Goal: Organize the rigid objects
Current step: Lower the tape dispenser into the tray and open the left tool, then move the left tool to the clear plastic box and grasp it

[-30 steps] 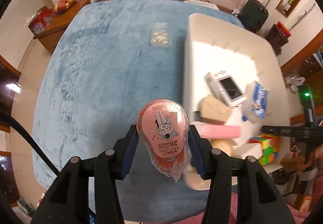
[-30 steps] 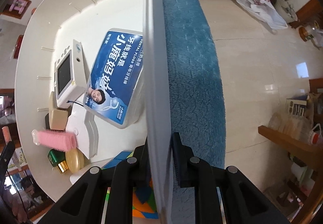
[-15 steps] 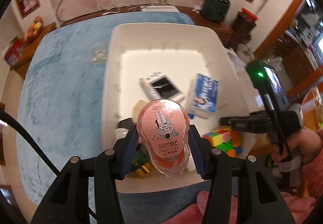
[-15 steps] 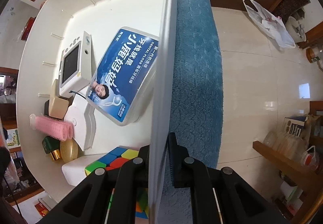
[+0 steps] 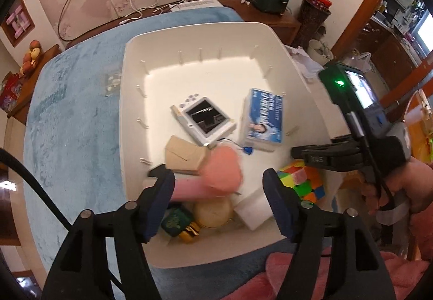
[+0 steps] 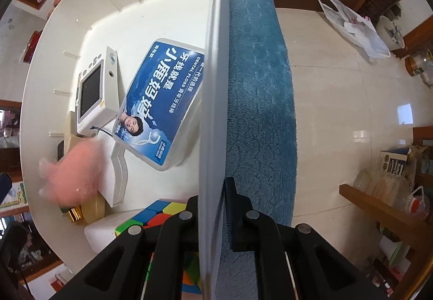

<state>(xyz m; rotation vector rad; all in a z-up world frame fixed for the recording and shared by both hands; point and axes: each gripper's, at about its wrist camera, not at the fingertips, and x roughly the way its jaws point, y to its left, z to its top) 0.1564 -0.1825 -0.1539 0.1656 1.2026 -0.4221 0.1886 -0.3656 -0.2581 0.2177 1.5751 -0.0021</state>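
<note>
My left gripper (image 5: 216,178) hovers over the near end of the white bin (image 5: 205,75), and its jaws are opening. The pink tape dispenser (image 5: 223,174) is a blur below them, free of both pads, dropping among the items in the bin; it also shows as a pink blur (image 6: 73,172) in the right wrist view. My right gripper (image 6: 213,191) is shut on the bin's right wall (image 6: 213,83) and points straight down. The bin holds a blue dental floss box (image 5: 263,118), a white screen device (image 5: 205,120), a colour cube (image 5: 303,181) and a pink hair roller (image 5: 186,189).
The bin rests on a blue fleece cover (image 5: 75,124). A clear blister pack (image 5: 112,80) lies on the cover left of the bin. A tan box (image 5: 184,155), a round gold case (image 5: 213,212) and a white block (image 5: 254,212) crowd the bin's near end. Tiled floor (image 6: 338,110) lies right of the table.
My left gripper swung from over the blue cover to over the bin, then its jaws widened and the pink tape dispenser slipped out. The right gripper stayed clamped on the bin wall.
</note>
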